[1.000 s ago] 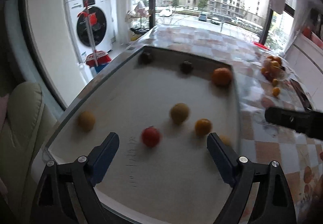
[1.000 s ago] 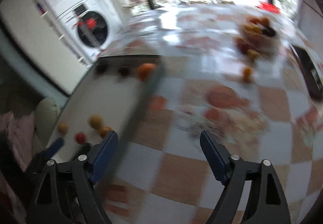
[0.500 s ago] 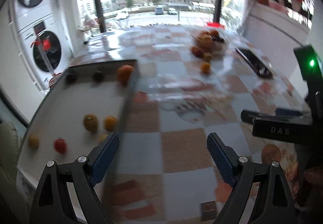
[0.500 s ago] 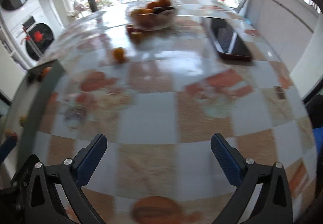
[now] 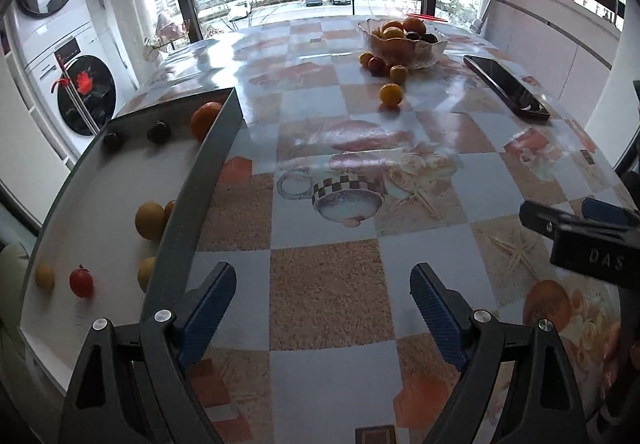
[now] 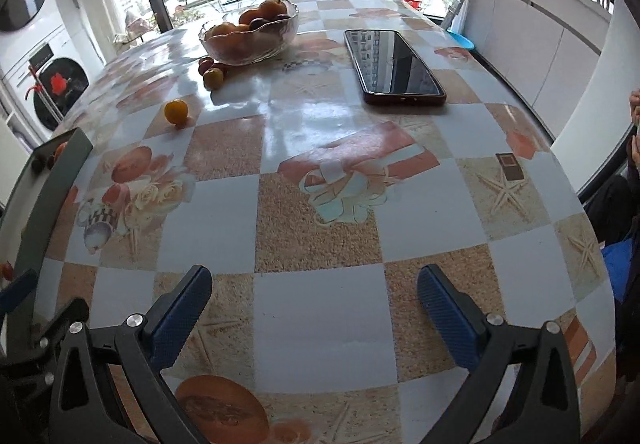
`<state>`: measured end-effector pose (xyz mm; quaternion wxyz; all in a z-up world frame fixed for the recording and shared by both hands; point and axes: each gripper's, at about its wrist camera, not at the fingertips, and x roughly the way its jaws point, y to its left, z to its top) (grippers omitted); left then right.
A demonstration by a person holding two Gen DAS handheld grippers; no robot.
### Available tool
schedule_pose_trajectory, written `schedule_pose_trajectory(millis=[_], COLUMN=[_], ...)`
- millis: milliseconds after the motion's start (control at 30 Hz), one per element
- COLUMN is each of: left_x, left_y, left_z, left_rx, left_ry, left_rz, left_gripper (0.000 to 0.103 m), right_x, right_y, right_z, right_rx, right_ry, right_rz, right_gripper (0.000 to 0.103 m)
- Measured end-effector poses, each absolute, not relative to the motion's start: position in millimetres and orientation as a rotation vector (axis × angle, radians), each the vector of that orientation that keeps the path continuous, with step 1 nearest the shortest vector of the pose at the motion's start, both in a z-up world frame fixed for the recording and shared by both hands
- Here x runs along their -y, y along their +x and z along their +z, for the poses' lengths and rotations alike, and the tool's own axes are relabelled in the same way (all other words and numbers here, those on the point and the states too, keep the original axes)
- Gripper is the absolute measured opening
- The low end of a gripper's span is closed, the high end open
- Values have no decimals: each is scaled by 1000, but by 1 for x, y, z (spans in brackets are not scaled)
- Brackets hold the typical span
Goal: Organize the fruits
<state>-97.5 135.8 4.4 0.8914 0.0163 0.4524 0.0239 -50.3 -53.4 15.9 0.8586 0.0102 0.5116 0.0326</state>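
A grey tray (image 5: 188, 200) on the table's left holds several fruits: a red one (image 5: 81, 282), yellow ones (image 5: 150, 221), an orange (image 5: 205, 119) and two dark ones (image 5: 159, 132). A glass bowl (image 5: 404, 44) of fruit stands at the far side, also in the right wrist view (image 6: 250, 40). Loose fruits lie beside it: a yellow-orange one (image 5: 391, 94) (image 6: 176, 111) and others (image 6: 213, 77). My left gripper (image 5: 320, 298) is open and empty near the table's front. My right gripper (image 6: 314, 298) is open and empty; it shows at the left view's right edge (image 5: 580, 232).
A black phone (image 6: 394, 68) lies on the patterned tablecloth (image 6: 320, 204) right of the bowl. Washing machines (image 5: 76, 84) stand left of the table. A white counter (image 6: 540, 44) runs along the right. A person's hand (image 6: 634, 124) is at the right edge.
Both grippers have swung right, away from the tray toward the table's middle. The left view went from looking into the tray to looking along the table. Both stayed open.
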Motion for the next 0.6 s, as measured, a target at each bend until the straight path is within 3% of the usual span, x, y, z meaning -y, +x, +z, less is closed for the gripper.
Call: schedule_pose_trajectory(millis=[267,367,600], left_x=[-128,-128,-139], left_y=[-87,-89,-89], left_z=[-7,-10,-14], left_rx=[-931,-910,-925], left_ry=[37,34,-63], left_rz=[58,74,51], left_gripper=[90,103,103], right_x=[48,48,48], right_y=[-55,-56,-58], right_z=[13,12,12], right_rx=[-1048,-1037,-1026], right_ry=[-39,-40,-40], right_rz=[53,53,54], right_gripper=[103,103,103])
